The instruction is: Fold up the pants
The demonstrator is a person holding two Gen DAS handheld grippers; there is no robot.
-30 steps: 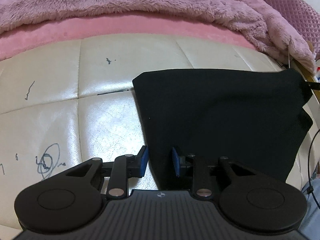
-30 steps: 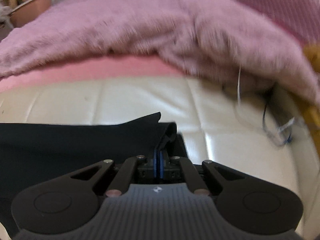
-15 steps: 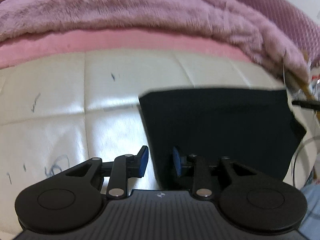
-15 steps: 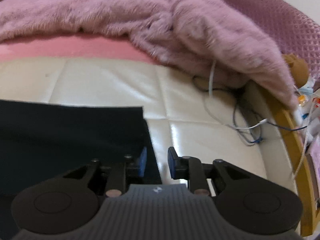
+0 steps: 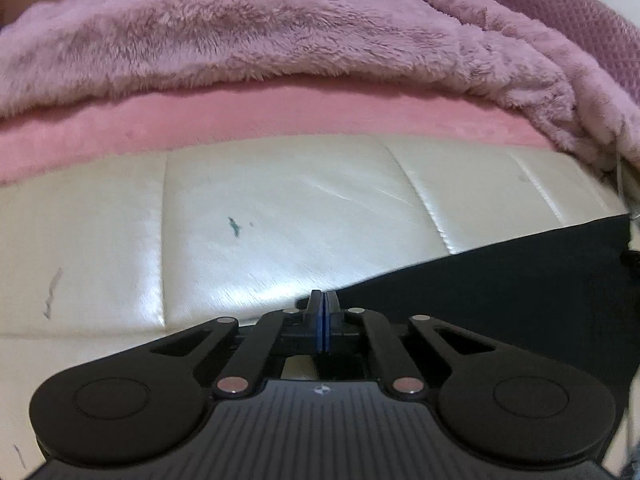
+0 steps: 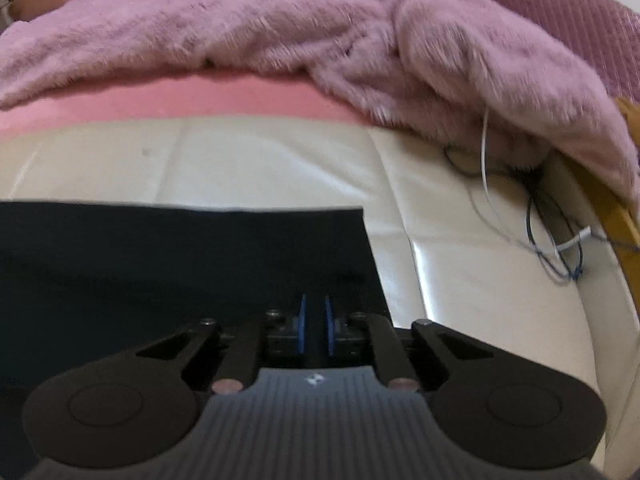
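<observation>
Left wrist view, left tongs (image 5: 322, 312) just closed, seemingly pinching black pants (image 5: 500, 280)

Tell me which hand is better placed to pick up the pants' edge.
Probably the right: the right gripper has the pants between its jaws near their side edge. The left gripper sits shut at the corner, mostly over the cushion.

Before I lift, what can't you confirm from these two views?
- Left wrist: whether the shut left tool pinches the pants; its pads hide the corner.
- Right wrist: whether cloth fills the right tool's gap; dark on dark.
- Both: pants' near edge, hidden behind tool bodies.
</observation>
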